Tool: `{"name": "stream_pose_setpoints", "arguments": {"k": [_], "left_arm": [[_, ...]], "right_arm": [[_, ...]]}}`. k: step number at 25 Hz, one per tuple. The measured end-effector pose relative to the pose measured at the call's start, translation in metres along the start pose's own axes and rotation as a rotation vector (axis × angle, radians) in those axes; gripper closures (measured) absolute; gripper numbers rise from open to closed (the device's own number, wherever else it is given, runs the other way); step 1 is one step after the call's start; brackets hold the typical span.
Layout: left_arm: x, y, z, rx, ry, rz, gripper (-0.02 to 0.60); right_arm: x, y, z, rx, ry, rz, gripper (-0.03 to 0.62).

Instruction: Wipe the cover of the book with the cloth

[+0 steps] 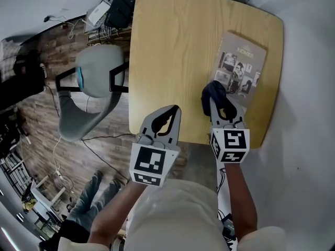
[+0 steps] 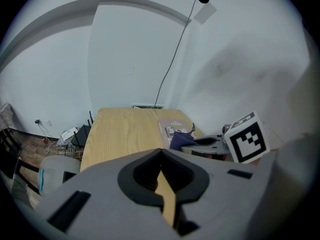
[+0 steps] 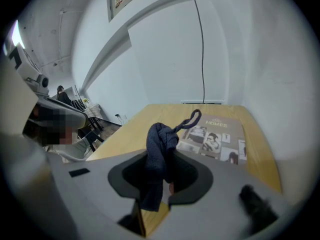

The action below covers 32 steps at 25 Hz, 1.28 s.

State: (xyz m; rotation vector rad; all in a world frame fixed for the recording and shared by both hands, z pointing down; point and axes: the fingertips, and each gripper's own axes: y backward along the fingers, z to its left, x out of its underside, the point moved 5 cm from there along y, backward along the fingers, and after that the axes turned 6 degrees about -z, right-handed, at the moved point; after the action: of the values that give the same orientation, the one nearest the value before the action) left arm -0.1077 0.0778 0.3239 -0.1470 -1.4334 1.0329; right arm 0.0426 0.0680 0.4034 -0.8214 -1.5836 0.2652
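Note:
A grey book point(image 1: 239, 68) with photos on its cover lies flat at the table's right side, also visible as the book point(image 3: 215, 134) and the book point(image 2: 172, 127). A dark blue cloth point(image 1: 213, 94) is bunched in my right gripper point(image 1: 215, 99), which is shut on it just above the book's near edge. In the right gripper view the cloth point(image 3: 159, 159) hangs between the jaws with a loop sticking up. My left gripper point(image 1: 177, 109) hovers over the table's near edge, shut and empty, its jaws meeting at the tips point(image 2: 160, 150).
The wooden table point(image 1: 172, 56) has rounded corners and a white wall beyond. A grey chair point(image 1: 91, 88) stands to its left on a wood-pattern floor. Cables and black boxes point(image 1: 112, 12) lie at the far left corner. A person's legs show at the lower left.

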Motion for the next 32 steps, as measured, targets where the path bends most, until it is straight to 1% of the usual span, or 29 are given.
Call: {"name": "stream_pose_setpoints", "arguments": {"k": [6, 9, 14, 23, 32], "left_arm": [[0.008, -0.003, 0.004, 0.001, -0.009, 0.007, 0.571], [0.009, -0.001, 0.002, 0.002, -0.013, 0.013, 0.572], [0.012, -0.001, 0.001, 0.006, -0.021, 0.022, 0.571], [0.018, -0.009, -0.006, 0.018, -0.037, 0.025, 0.571], [0.017, -0.017, -0.011, 0.028, -0.044, 0.029, 0.571]], "right_arm": [[0.018, -0.015, -0.002, 0.013, 0.009, 0.048, 0.487], [0.020, -0.013, -0.009, 0.025, 0.011, 0.063, 0.487], [0.021, -0.007, -0.016, 0.045, 0.052, 0.079, 0.487], [0.031, -0.002, -0.038, 0.066, -0.022, 0.099, 0.485], [0.033, 0.005, -0.061, 0.097, -0.021, 0.121, 0.485]]}}
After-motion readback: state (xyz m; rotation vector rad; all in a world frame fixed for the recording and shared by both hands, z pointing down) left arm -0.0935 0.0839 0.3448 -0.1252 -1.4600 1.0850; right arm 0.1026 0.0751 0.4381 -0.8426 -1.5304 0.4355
